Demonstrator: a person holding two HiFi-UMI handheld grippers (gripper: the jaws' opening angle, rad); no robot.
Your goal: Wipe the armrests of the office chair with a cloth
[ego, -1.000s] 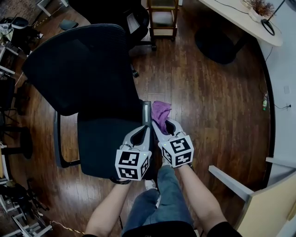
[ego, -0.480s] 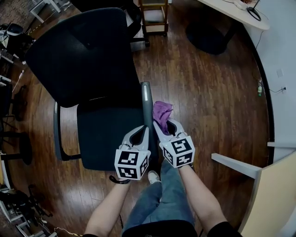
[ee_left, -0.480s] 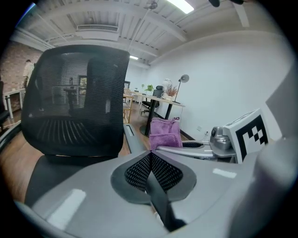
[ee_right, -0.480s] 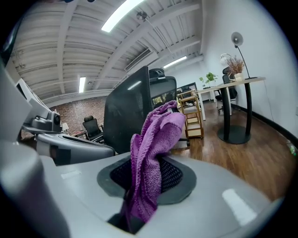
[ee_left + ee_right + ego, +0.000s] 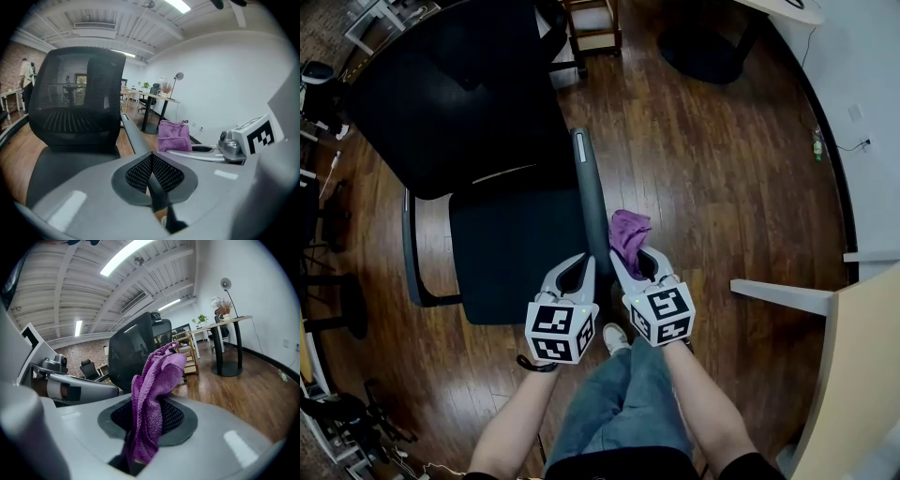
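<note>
Both tongs had drawn back toward me along the armrest (image 5: 589,187) of the office chair (image 5: 511,244) since a second before, baring more of its length. Dark wooden floor (image 5: 703,187) lay all round. My left tongs (image 5: 579,262) were pressed shut on nothing. My right tongs (image 5: 634,258) pinched the purple cloth (image 5: 628,232), which stood up just beside the armrest. Only the left gripper view showed the mesh backrest (image 5: 77,93) upright. Only the right gripper view showed the ceiling strip lights (image 5: 126,256) and a desk (image 5: 225,322) by the white wall.
</note>
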